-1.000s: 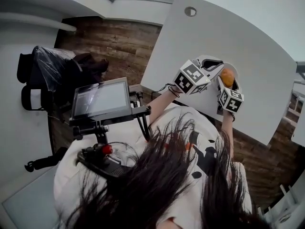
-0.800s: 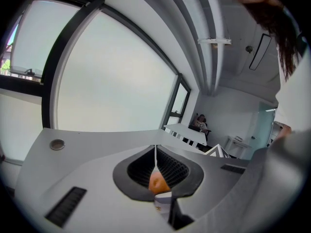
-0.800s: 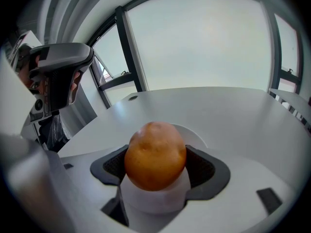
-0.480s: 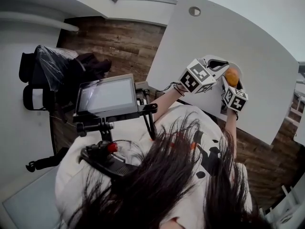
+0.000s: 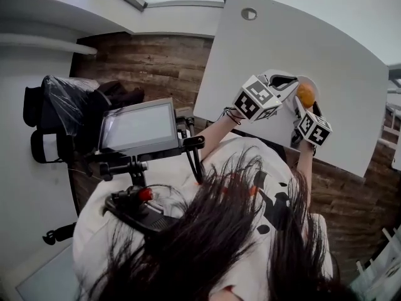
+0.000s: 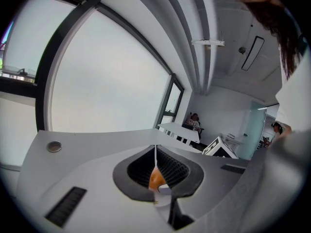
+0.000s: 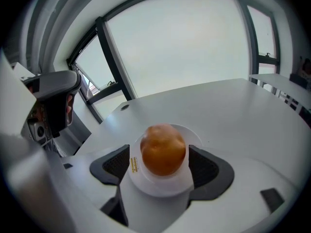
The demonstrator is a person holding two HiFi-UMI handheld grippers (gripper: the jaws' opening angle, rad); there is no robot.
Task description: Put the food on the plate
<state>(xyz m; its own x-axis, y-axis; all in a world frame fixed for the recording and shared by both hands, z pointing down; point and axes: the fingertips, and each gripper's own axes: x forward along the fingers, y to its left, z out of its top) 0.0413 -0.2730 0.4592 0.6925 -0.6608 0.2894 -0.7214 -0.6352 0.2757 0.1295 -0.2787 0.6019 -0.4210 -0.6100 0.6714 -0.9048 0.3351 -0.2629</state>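
**Orange food sits on the white plate**

The right gripper (image 7: 160, 165) gapes wide, gripping nothing. Its pads flank the round orange food (image 7: 163, 149), which rests on the white plate (image 7: 156, 187). A small yellow sticker (image 7: 134, 163) on the rim is too fine to read. The left gripper (image 6: 155, 165), jaws pressed together and empty, points at the plate on the white table (image 7: 233, 106)

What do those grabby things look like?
Both the left gripper and right gripper are pale grey, with black ribbed pads inside. Each carries a white cube with black square markers. The person wears a white top with black patches.
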